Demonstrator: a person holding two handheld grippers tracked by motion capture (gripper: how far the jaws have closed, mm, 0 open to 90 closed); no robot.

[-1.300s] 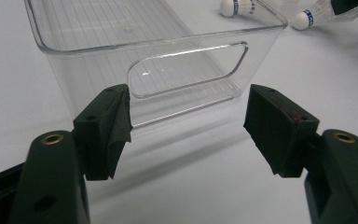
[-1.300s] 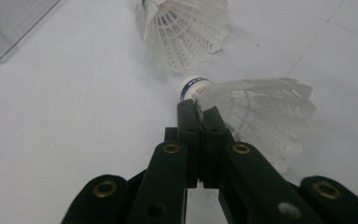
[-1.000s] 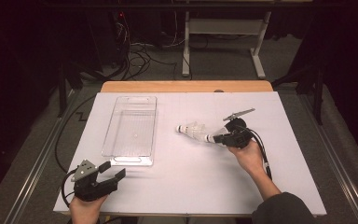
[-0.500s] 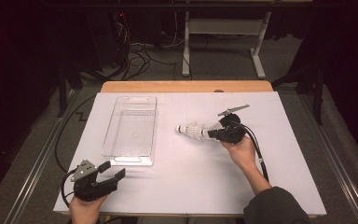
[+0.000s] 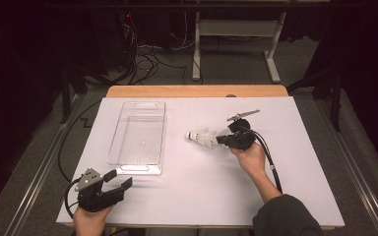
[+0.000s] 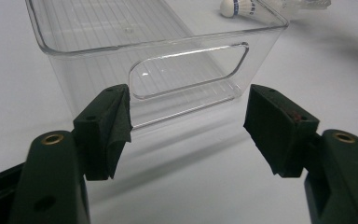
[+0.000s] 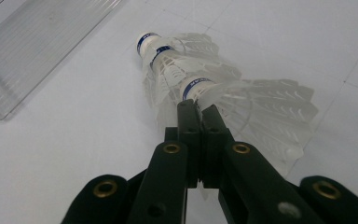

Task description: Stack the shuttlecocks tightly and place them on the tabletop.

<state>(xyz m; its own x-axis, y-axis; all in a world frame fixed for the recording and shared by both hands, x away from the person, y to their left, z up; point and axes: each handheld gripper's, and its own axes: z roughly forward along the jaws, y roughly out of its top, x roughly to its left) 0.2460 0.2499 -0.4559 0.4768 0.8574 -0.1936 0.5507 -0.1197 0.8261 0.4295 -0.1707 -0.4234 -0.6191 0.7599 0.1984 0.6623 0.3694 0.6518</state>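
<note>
Shuttlecocks [image 5: 204,137] lay nested, corks pointing left toward the clear bin [image 5: 139,137] — white feathers, blue bands, your right gripper [image 5: 222,139] pinched a skirt, left gripper [image 5: 119,180] gaped wide.

In the right gripper view, the jaws of the right hand-held gripper [image 7: 198,112] cover part of the shuttlecocks [image 7: 200,88], so the pinched spot is hidden. The clear bin [image 7: 37,42] is cut off by the top and left edges. In the left gripper view, a shuttlecock [image 6: 242,7] is cut off at the top edge. In the high view, the shuttlecocks [image 5: 203,138] are too small to count.
</note>
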